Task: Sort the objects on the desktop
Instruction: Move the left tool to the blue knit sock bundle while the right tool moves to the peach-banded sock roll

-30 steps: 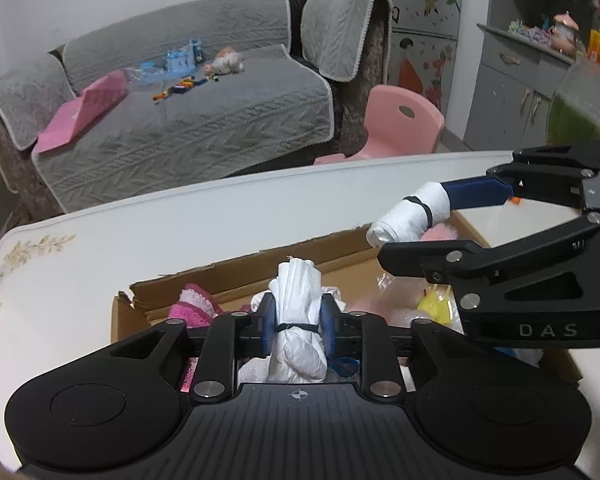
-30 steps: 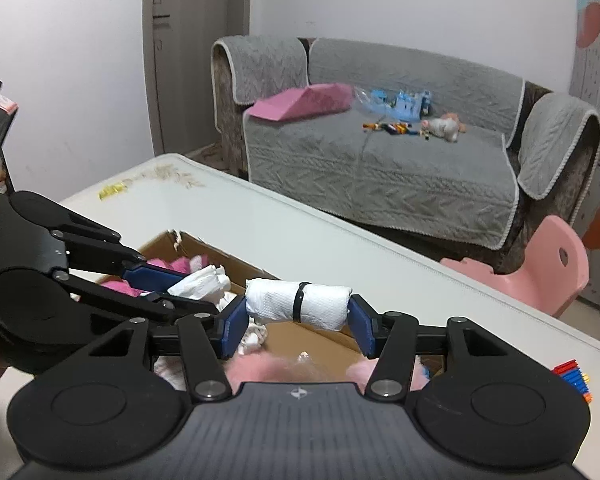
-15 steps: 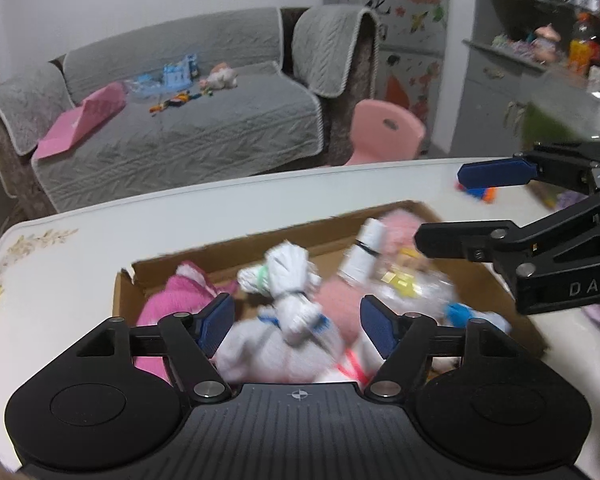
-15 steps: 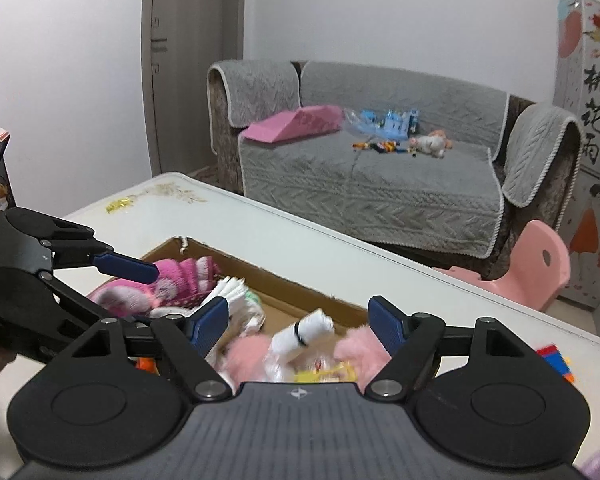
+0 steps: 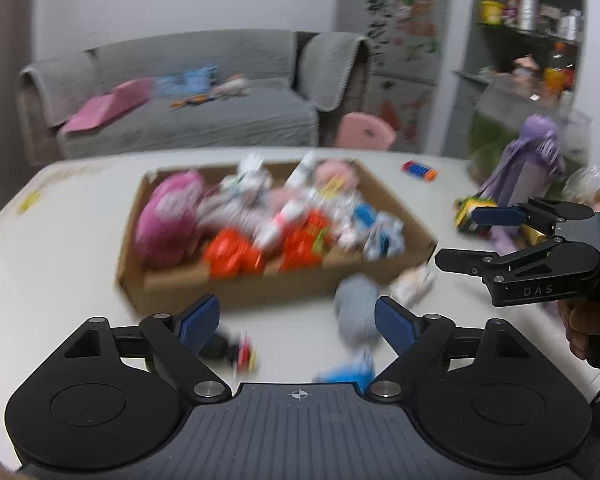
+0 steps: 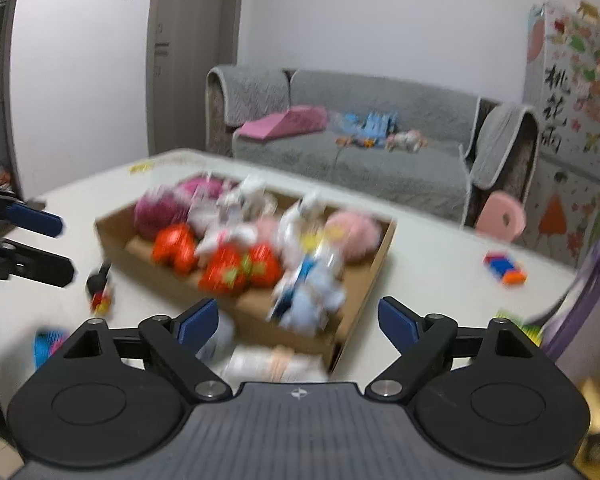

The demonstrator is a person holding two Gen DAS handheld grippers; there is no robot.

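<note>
A cardboard box (image 5: 260, 288) (image 6: 364, 280) on the white table holds several soft items: pink, red, white and blue bundles. Both views are blurred. My left gripper (image 5: 296, 322) is open and empty, back from the box's near wall, above a grey bundle (image 5: 356, 312), a blue item (image 5: 348, 370) and a small black and red item (image 5: 236, 350). My right gripper (image 6: 298, 320) is open and empty, near the box's corner, over a pale rolled item (image 6: 272, 362). It also shows open at the right of the left wrist view (image 5: 468, 236).
A purple bag (image 5: 528, 176) and yellow-green packets (image 5: 472, 210) stand at the table's right. A small red, blue and orange item (image 5: 420, 168) (image 6: 504, 268) lies beyond the box. A grey sofa (image 6: 360, 148) and pink chair (image 5: 364, 132) are behind the table.
Both grippers let go of their white rolled bundles into the box, opened, and pulled back and up away from it. The box now sits farther off in both views.
</note>
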